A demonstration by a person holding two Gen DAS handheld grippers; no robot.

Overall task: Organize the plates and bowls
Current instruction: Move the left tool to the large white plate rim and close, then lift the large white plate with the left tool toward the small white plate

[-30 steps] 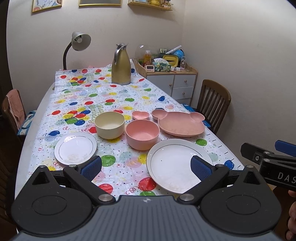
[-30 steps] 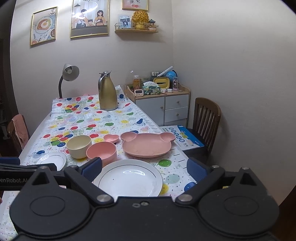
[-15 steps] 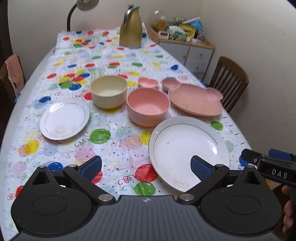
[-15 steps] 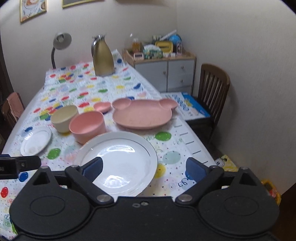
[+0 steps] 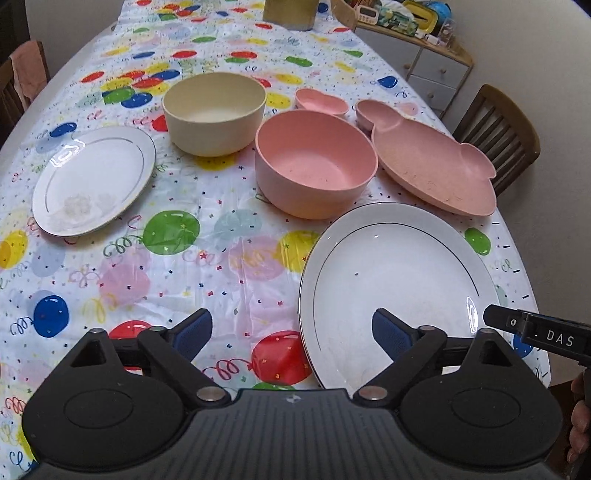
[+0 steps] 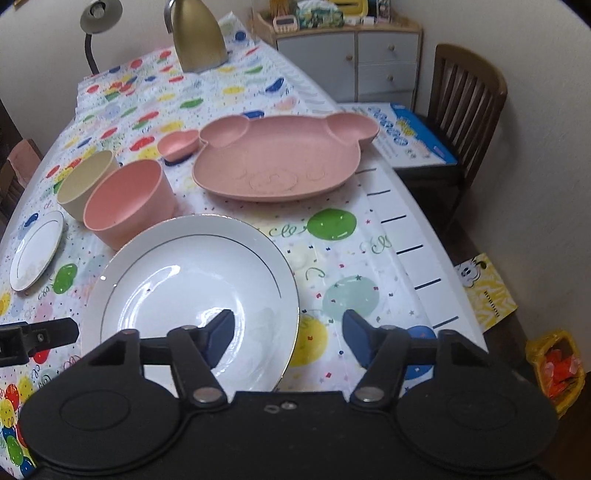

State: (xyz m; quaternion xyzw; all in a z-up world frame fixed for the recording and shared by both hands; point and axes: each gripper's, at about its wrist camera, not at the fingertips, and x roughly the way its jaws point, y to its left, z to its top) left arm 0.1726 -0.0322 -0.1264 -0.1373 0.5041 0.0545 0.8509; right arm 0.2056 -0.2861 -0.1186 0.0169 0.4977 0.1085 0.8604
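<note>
Both claws dropped toward big white plate (image 6: 192, 280). Right claw (image 6: 286, 336) closing, rim betw jaws, not gripping yet; left claw (image 5: 291, 332) open, nothing held. Plate pickup prob next.

My left gripper's body covers the near rim of the big white plate (image 5: 399, 266), same in the right view. Gold jug (image 5: 290, 14) cut off at top edge, left cam, only its base shows. Cabinet clutter (image 6: 321, 16) too small & chopped at the top, can't tell the items. Lamp (image 6: 98, 22) stem partly out of frame. My right hand (image 5: 580, 417): just a sliver at the edge. Orange stuff in the yellow basket (image 6: 557, 365) too blurry to tell.
</note>
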